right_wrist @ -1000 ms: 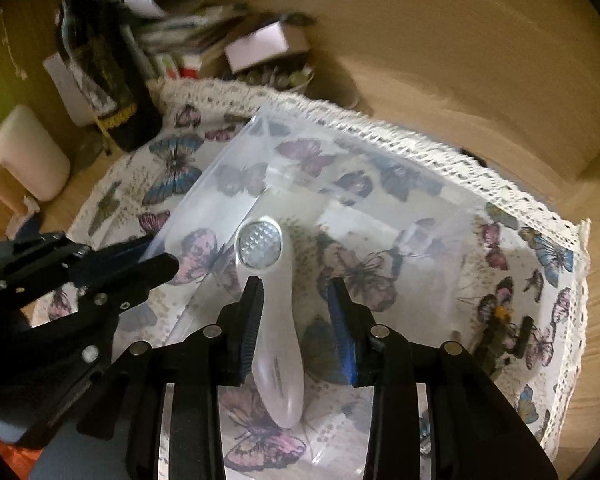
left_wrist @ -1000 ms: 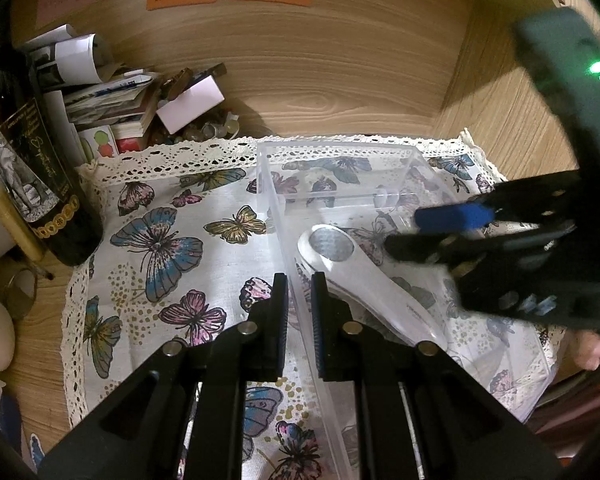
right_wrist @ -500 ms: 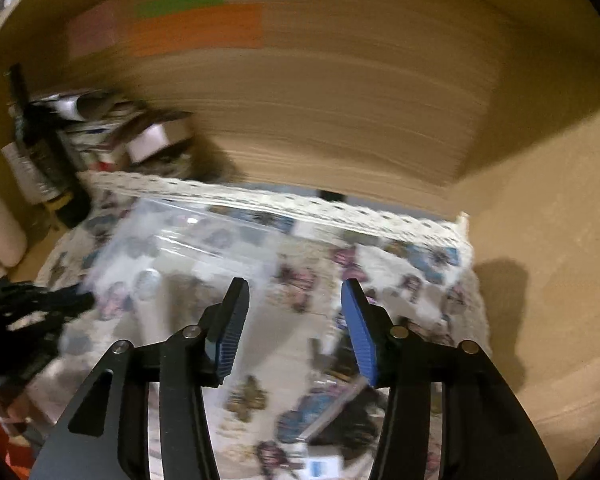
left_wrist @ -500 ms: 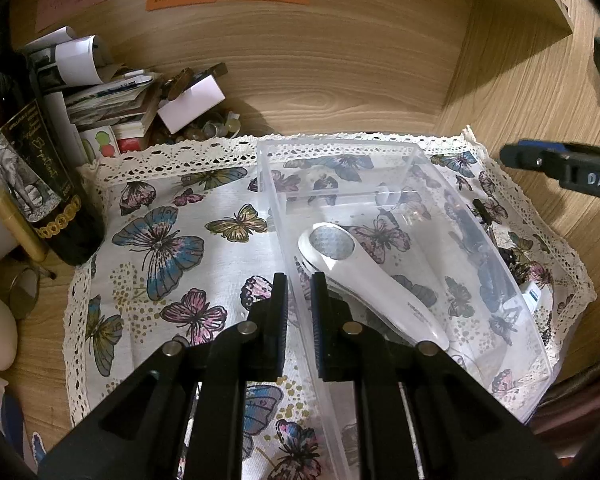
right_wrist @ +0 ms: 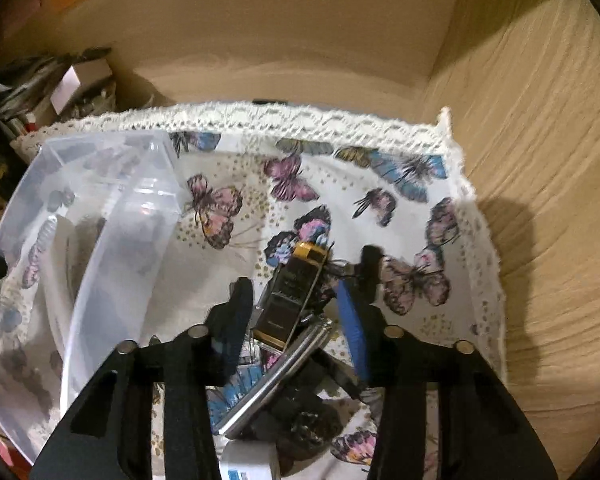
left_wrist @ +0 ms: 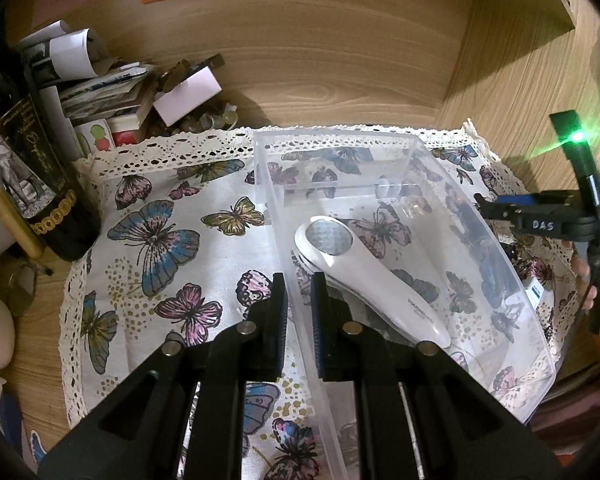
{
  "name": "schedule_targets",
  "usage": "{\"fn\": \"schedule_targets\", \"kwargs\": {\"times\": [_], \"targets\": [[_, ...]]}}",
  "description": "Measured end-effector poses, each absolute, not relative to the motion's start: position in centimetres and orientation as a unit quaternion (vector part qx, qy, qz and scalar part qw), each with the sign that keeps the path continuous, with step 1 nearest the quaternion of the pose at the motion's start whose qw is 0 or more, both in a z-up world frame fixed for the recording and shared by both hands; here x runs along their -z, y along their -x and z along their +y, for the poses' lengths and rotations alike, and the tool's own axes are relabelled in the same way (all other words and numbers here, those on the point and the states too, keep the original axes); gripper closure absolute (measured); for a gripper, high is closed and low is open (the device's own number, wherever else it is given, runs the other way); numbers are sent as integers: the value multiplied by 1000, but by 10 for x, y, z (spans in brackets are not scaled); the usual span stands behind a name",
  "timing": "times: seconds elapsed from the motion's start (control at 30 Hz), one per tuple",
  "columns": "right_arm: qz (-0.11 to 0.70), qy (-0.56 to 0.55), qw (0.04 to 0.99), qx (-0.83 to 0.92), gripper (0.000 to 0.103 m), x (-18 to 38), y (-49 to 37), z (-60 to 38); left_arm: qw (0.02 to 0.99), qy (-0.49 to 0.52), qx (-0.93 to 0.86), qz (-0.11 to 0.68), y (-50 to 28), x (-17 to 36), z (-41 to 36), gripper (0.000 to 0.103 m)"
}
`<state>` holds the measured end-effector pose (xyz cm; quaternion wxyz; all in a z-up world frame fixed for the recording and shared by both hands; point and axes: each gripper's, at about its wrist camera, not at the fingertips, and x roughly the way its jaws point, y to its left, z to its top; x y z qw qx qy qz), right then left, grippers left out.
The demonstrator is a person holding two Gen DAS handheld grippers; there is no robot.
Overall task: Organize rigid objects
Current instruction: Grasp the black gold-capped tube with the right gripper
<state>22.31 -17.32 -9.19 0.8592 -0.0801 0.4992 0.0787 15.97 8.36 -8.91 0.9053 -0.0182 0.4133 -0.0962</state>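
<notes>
Left wrist view: left gripper (left_wrist: pixel 299 312) is clamping the clear bin's (left_wrist: pixel 380 142) near wall; right gripper (right_wrist: pixel 296 300), fingers apart, is straddling a gold-trimmed black case (right_wrist: pixel 290 292) beside the bin.

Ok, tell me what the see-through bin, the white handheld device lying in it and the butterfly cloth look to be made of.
Clear rectangular bin: likely rigid plastic, glossy; the cloth's butterflies show through its walls and the rim catches highlights.
White handheld device: probably moulded plastic, smooth and shiny, with a textured silvery round face that may be metal or foil.
Butterfly-print cloth: woven fabric, matte, with an openwork lace border.
</notes>
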Motion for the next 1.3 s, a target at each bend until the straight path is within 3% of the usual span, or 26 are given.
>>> {"fn": "schedule_targets", "kwargs": {"times": [0.17,0.83,1.27,1.3], "targets": [[517,79,847,-100,77,105,-226,-168,905,17,96,413,-159,89,83,92],[539,50,835,-96,78,123,-267,-180,905,22,99,414,-160,92,82,92],[478,62,870,-100,83,89,-242,-165,904,22,99,414,-160,92,82,92],[472,61,874,-101,90,84,-240,-164,904,22,99,414,-160,92,82,92]]}}
